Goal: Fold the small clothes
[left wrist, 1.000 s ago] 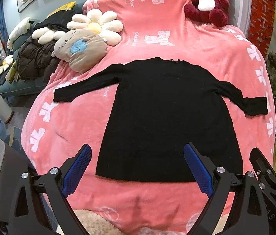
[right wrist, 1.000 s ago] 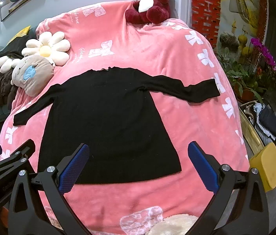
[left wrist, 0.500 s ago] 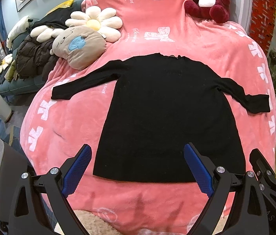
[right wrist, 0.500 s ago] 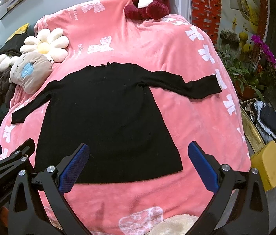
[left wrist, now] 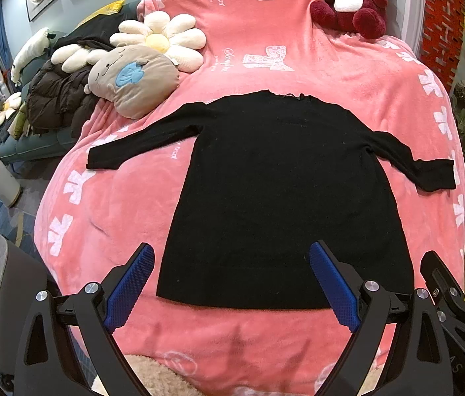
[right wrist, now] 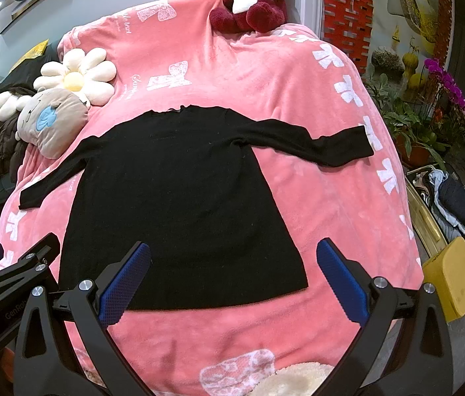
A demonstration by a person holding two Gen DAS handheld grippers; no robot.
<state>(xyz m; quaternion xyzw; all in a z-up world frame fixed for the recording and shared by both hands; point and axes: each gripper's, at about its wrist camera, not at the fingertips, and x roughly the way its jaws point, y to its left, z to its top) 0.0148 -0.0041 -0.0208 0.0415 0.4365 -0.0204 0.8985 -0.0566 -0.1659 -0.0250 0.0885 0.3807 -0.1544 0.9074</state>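
— Counting things, what did you see?

— One black long-sleeved top point(left wrist: 278, 194) lay flat mid-frame on a pink blanket point(left wrist: 331, 76), both sleeves spread. Two claws hovered at the bottom edge: the left gripper point(left wrist: 232, 283) and the right gripper point(right wrist: 232, 283), each gaping wide, holding nothing.

— Around it?

— One red plush bear point(left wrist: 354, 0) at the top, one daisy cushion point(left wrist: 163, 41) and one beige face cushion point(left wrist: 133, 82) upper left, apart from the top.

— Containers?

— One bin point(right wrist: 430, 221) at the right edge held bunched clothes point(right wrist: 453, 198).
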